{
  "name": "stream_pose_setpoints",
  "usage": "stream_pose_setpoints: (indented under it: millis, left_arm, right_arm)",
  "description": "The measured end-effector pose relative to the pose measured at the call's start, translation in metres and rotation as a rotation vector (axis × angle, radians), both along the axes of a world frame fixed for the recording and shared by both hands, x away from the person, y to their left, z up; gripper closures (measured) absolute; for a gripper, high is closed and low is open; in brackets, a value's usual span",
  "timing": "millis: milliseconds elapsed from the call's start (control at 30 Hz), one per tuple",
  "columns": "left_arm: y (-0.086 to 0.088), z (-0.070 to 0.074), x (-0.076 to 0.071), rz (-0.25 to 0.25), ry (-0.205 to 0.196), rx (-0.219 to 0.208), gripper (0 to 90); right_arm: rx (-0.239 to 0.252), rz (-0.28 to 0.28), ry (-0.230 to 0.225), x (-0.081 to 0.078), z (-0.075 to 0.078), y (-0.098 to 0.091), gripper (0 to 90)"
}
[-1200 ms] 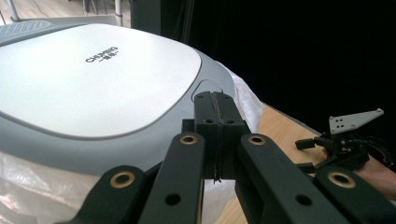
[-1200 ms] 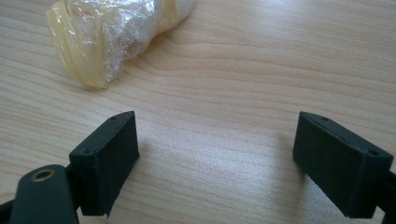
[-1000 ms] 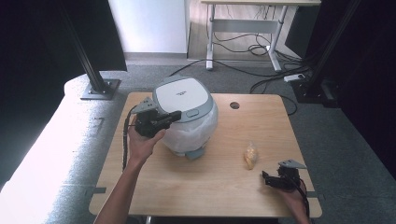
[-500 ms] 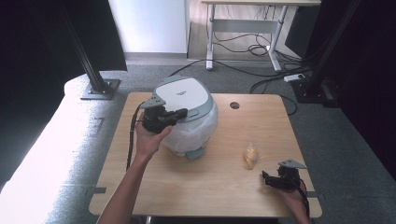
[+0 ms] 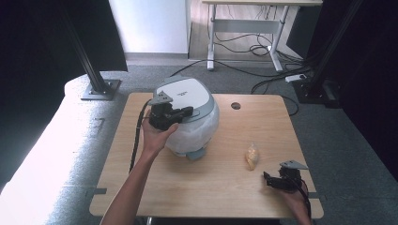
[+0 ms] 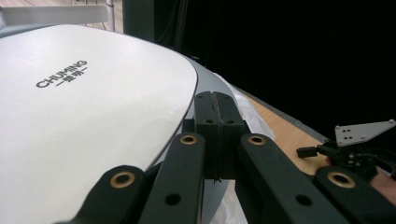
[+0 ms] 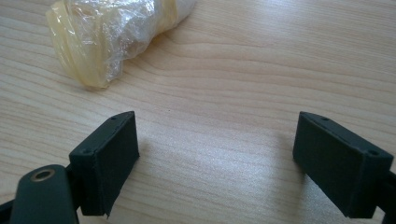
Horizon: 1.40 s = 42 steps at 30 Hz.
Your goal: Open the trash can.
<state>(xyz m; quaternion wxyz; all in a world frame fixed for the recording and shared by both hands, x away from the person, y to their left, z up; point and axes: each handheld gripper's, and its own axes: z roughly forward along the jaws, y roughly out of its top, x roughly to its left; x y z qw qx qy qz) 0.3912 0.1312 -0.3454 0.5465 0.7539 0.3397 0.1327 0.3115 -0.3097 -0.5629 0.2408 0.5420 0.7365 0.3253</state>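
Observation:
A rice cooker (image 5: 187, 96) with a white lid (image 6: 84, 116) and plastic film round its body stands at the middle of the wooden table (image 5: 220, 187). My left gripper (image 5: 187, 111) is shut with nothing between its jaws, and its tips (image 6: 215, 112) sit at the lid's grey front rim. My right gripper (image 5: 267, 179) rests low on the table at the front right, open and empty (image 7: 217, 149). A small yellowish lump wrapped in clear plastic (image 5: 252, 155) lies just beyond it (image 7: 112, 37), apart from the jaws. The right gripper (image 6: 350, 149) also appears far off in the left gripper view.
A round cable hole (image 5: 235, 106) sits in the tabletop at the back right. A black stand post (image 5: 91, 70) rises left of the table. A desk and floor cables (image 5: 263, 47) lie behind it.
My left gripper has moved right and a little farther away, up onto the cooker lid's front edge. The right gripper has stayed put.

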Motion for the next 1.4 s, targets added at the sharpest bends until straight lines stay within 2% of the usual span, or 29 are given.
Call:
stream_pose_setpoints:
  millis: [100,400,567,767,867,1200,1400]
  left_arm:
    - [-0.003,-0.0022,0.0025,0.001,0.007,0.012,89.8]
    - [-0.0037,-0.0034,0.0029,-0.004,0.009,0.002,89.9]
    - [-0.0054,-0.0039,0.0006,0.007,-0.01,0.014,90.0]
    - [-0.0048,-0.0043,0.001,0.001,-0.007,0.012,90.0]
    - [-0.0059,-0.0045,-0.0003,0.004,-0.021,0.026,90.0]
    - [-0.006,-0.0058,-0.001,0.003,-0.029,0.026,90.0]
    - [-0.0056,-0.0064,0.0003,-0.008,-0.008,0.008,90.0]
  right_arm:
    - [0.0,0.0,0.0,0.0,0.0,0.0,13.7]
    - [0.0,0.0,0.0,0.0,0.0,0.0,13.7]
    - [-0.001,0.0,0.0,0.0,0.0,0.0,13.8]
    - [-0.001,0.0,0.0,-0.0001,0.0,0.0,13.8]
    - [-0.001,0.0,0.0,-0.0001,0.0,0.0,13.8]
    - [-0.002,0.0,-0.001,-0.0001,0.0,0.0001,13.9]
    - [-0.002,0.001,-0.001,-0.0002,0.0,0.0001,14.0]
